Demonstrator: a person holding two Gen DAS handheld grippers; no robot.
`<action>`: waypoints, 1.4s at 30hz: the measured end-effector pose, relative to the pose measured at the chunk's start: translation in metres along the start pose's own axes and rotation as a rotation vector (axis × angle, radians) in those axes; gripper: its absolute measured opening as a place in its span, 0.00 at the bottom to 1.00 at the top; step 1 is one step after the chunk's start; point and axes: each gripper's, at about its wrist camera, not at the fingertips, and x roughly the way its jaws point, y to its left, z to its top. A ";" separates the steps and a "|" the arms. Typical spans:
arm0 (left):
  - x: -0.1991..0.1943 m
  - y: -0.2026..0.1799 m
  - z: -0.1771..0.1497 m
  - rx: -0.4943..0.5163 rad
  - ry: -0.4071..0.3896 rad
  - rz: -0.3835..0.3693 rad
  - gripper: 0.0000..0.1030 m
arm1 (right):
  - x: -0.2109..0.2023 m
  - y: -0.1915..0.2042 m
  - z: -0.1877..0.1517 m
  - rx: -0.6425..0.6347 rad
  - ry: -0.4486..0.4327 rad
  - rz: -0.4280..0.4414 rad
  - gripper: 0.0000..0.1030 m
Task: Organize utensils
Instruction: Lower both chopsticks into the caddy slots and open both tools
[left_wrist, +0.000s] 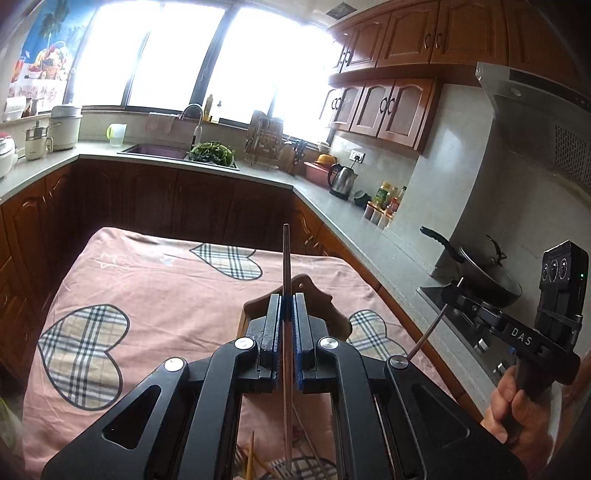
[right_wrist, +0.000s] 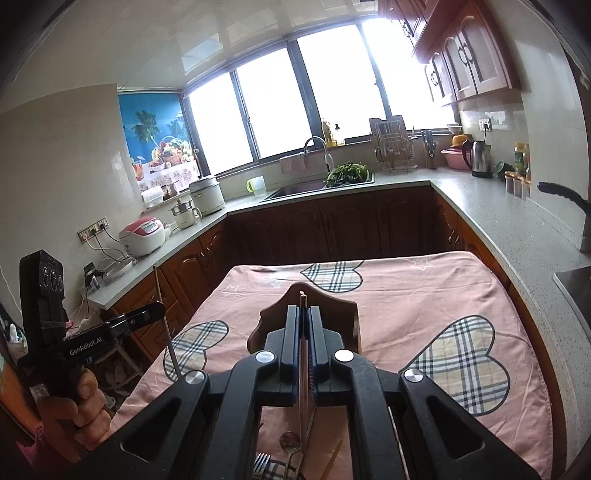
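Pink cotton cloth printed with plaid hearts (left_wrist: 155, 295) covers the table in the middle of a kitchen lined with dark wooden cabinets and a grey stone counter (left_wrist: 332, 199). On the counter stand a steel electric kettle (left_wrist: 342, 181), a white rice cooker with a red lid (right_wrist: 142, 236) and a black wok with a long handle (left_wrist: 476, 269) near the stove.

On the cloth, straight ahead of both grippers, stands a brown wooden utensil holder with a scalloped back (right_wrist: 317, 306); in the left wrist view only its top edge shows behind the fingers.

Black, two-fingered, the left gripper (left_wrist: 287, 306) has its blue-padded jaws pressed together on a thin dark chopstick (left_wrist: 286, 266), which sticks up past the fingertips and runs back down between the pads. In the right wrist view the same gripper (right_wrist: 157, 308) appears at the left, held by a hand (right_wrist: 77, 406), with the stick standing nearly upright through it.

Equally black, the right gripper (right_wrist: 303, 314) is clamped on a second thin chopstick (right_wrist: 303, 295), only whose tip shows above the fingertips, in front of the holder. The left wrist view shows this gripper (left_wrist: 448, 291) at the right, gripped by the other hand (left_wrist: 517, 406), with its stick slanting down.

Below the grippers, on the cloth, lie a metal spoon (right_wrist: 290, 441), a metal fork (right_wrist: 262, 461) and more pale chopsticks (left_wrist: 252, 458).
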 end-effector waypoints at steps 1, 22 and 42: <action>0.001 -0.001 0.003 0.007 -0.011 0.005 0.04 | 0.000 -0.001 0.004 -0.003 -0.009 -0.003 0.04; 0.070 0.014 0.064 -0.081 -0.245 0.135 0.04 | 0.054 -0.036 0.077 0.026 -0.142 -0.048 0.04; 0.145 0.026 -0.019 -0.046 -0.155 0.206 0.04 | 0.139 -0.085 0.006 0.150 -0.007 -0.023 0.04</action>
